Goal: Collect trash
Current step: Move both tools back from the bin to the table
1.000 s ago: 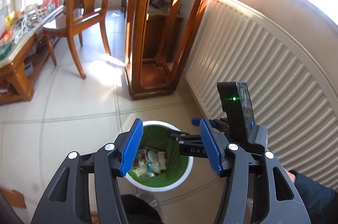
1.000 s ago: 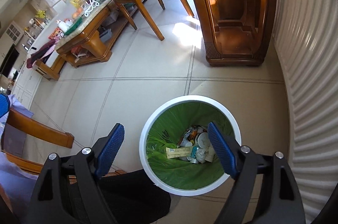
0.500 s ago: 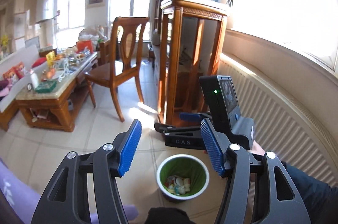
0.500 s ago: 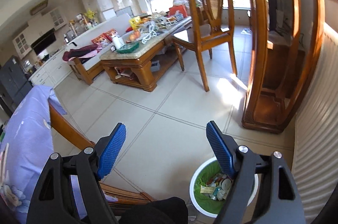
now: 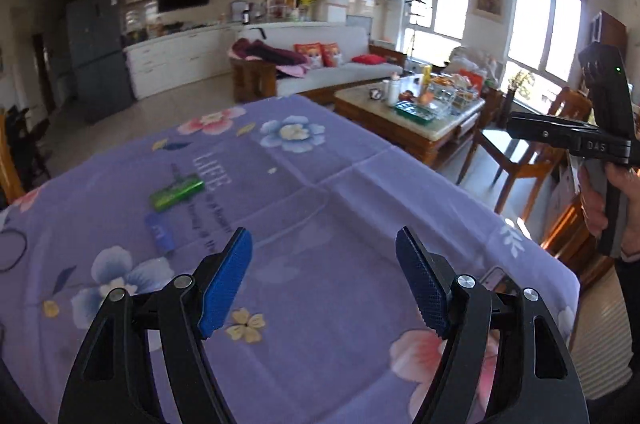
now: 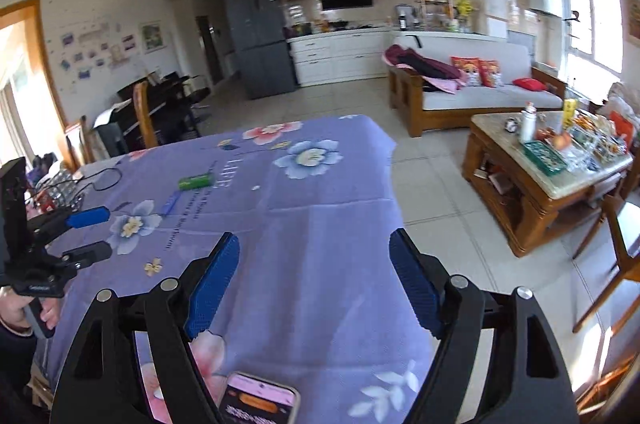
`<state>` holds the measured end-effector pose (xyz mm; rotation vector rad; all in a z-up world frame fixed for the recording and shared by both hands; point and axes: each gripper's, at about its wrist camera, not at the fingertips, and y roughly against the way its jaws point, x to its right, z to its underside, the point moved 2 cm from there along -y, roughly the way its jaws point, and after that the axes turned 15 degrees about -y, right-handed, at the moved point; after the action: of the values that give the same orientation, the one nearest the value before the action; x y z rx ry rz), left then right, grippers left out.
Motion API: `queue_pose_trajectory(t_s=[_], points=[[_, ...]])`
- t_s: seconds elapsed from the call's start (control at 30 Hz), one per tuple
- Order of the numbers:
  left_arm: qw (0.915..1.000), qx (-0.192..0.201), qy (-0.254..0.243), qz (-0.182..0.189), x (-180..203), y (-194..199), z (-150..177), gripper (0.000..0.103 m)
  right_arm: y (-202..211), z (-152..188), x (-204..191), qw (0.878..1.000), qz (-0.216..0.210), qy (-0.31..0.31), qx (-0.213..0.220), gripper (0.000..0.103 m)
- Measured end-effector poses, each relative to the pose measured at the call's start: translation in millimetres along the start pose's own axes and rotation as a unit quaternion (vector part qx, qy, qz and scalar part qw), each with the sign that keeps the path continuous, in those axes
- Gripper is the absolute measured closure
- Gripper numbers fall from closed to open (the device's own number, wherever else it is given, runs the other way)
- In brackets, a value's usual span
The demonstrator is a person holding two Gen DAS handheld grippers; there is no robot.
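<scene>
Left gripper (image 5: 324,280): jaws spread, empty, held over the worktop (image 5: 360,183) with its purple flowered cloth. Right gripper (image 6: 314,284): jaws spread, empty, over the cloth's near right part. Trash: green wrapper (image 5: 177,191) at 10 o'clock from the left gripper; blue wrapper (image 5: 160,232) just beside it, nearer. Phone (image 6: 260,404) lies at 6 o'clock under the right gripper.

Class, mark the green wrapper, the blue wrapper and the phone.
green wrapper (image 5: 177,192): left wrist view, middle of the wrapper.
blue wrapper (image 5: 159,232): left wrist view, its middle.
phone (image 6: 260,402): right wrist view, lit screen.
</scene>
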<state>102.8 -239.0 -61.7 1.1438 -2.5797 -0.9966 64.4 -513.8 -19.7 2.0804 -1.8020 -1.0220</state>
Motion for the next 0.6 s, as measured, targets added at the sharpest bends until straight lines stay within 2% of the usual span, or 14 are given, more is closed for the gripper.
queue_pose_trajectory(t_s=[0.1,0.23,0.33,0.6], points=[[0.9976,-0.040,0.053,-0.022,-71.1,-13.2,27.5,0.029,-53.4,-12.5,-49.4,0.998,-0.034,0.051,-0.034,0.029],[0.9947,-0.065,0.072,-0.035,-117.7,-28.5,46.6,0.029,-102.3,-15.9,-102.6,0.990,-0.064,0.111,-0.065,0.030],[0.9937,-0.068,0.084,-0.027,-133.2,-41.8,51.5,0.029,-133.6,-16.0,-137.7,0.983,-0.077,0.142,-0.082,0.030],[0.9894,-0.100,0.105,-0.011,-140.1,-99.6,50.3,0.029,-202.8,-16.0,-173.3,0.963,-0.101,0.223,-0.114,0.030]])
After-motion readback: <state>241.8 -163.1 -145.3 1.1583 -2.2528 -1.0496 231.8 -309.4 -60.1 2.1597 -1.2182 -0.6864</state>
